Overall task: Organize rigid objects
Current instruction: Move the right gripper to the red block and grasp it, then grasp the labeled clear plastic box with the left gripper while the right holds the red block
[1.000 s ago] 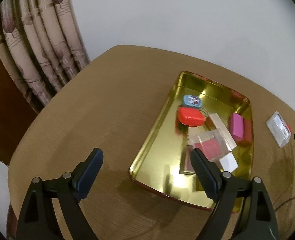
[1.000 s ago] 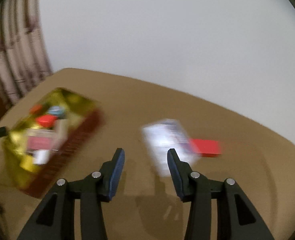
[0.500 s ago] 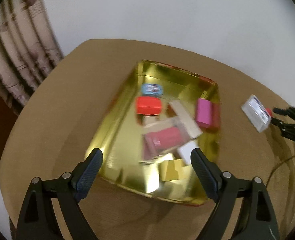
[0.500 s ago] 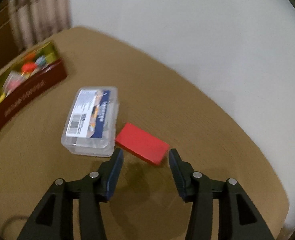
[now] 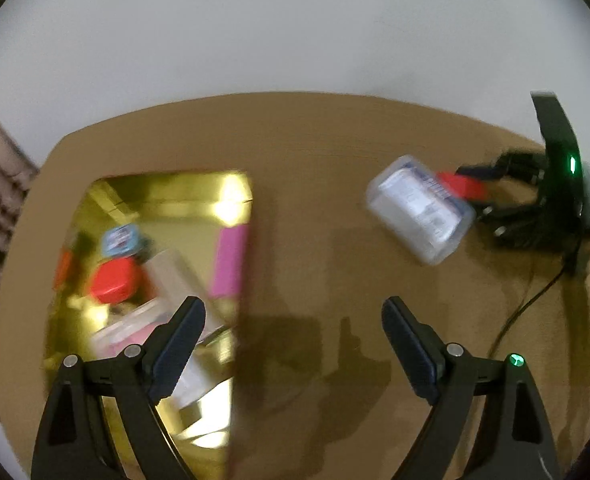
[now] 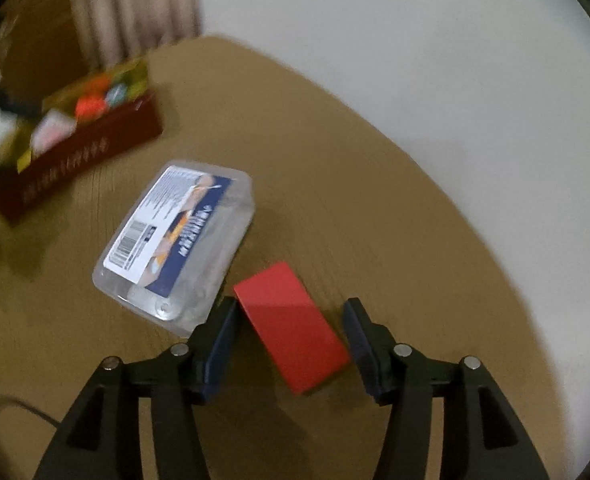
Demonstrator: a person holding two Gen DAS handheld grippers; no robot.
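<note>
A flat red block (image 6: 291, 324) lies on the brown round table (image 6: 375, 200). My right gripper (image 6: 291, 320) is open, its jaws on either side of the block, not closed on it. A clear plastic box with a blue-and-white label (image 6: 175, 240) lies just left of the block. In the left wrist view the same box (image 5: 419, 208) and red block (image 5: 461, 186) lie at the far right, with the right gripper (image 5: 491, 188) around the block. My left gripper (image 5: 293, 320) is open and empty above the table, beside the gold tray (image 5: 155, 196).
The gold tray, dark red outside (image 6: 75, 160), holds a pink block (image 5: 231, 260), a red case (image 5: 113, 284), a small blue tin (image 5: 121, 238) and clear boxes. A curtain (image 6: 135, 12) hangs behind the table. A black cable (image 5: 527, 308) trails on the right.
My right gripper moved forward and down so the red block now sits between its jaws. My left gripper swung right, off the tray, towards the clear box.
</note>
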